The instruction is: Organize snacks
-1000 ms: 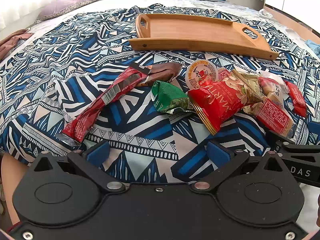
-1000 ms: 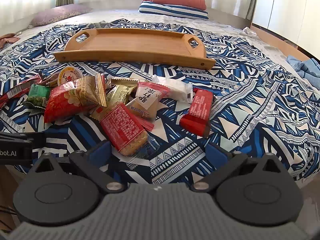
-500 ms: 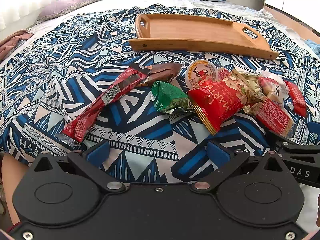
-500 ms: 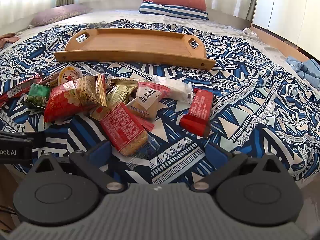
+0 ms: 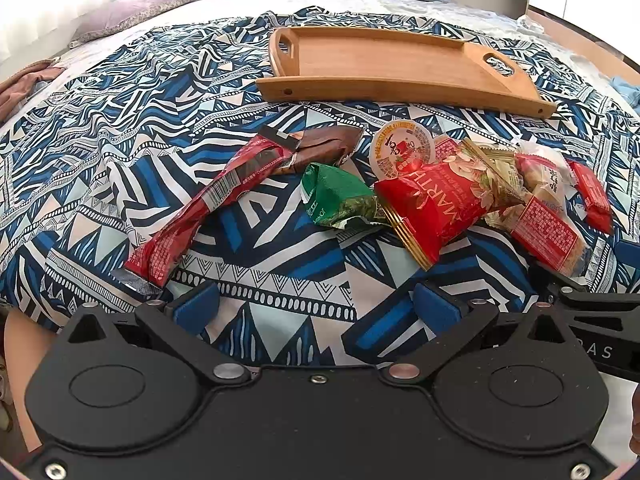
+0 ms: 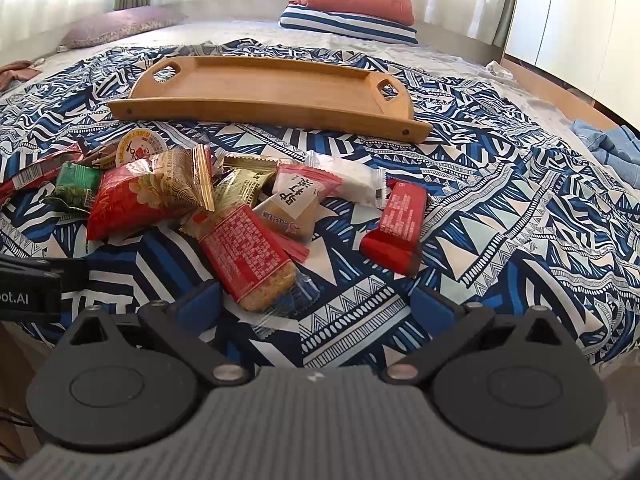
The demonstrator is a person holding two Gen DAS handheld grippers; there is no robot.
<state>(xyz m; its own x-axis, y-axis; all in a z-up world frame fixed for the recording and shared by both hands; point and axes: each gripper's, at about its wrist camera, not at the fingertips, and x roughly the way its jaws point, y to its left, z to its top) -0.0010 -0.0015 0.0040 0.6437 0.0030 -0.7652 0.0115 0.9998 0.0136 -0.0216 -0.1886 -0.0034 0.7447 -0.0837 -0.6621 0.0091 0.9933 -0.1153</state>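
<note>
Snack packets (image 6: 240,208) lie heaped on the bedspread (image 6: 500,220), with the tray (image 6: 272,92) behind them.

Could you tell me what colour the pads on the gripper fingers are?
Blue, on both grippers; the left wrist view shows the pads best.

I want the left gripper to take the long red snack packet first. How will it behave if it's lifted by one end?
The long red packet already bends over the folds of the bedspread, so it will probably droop. Its film looks glossy, so it may slip between the pads. It looks thin, so likely light. The left gripper is open and empty.
</note>
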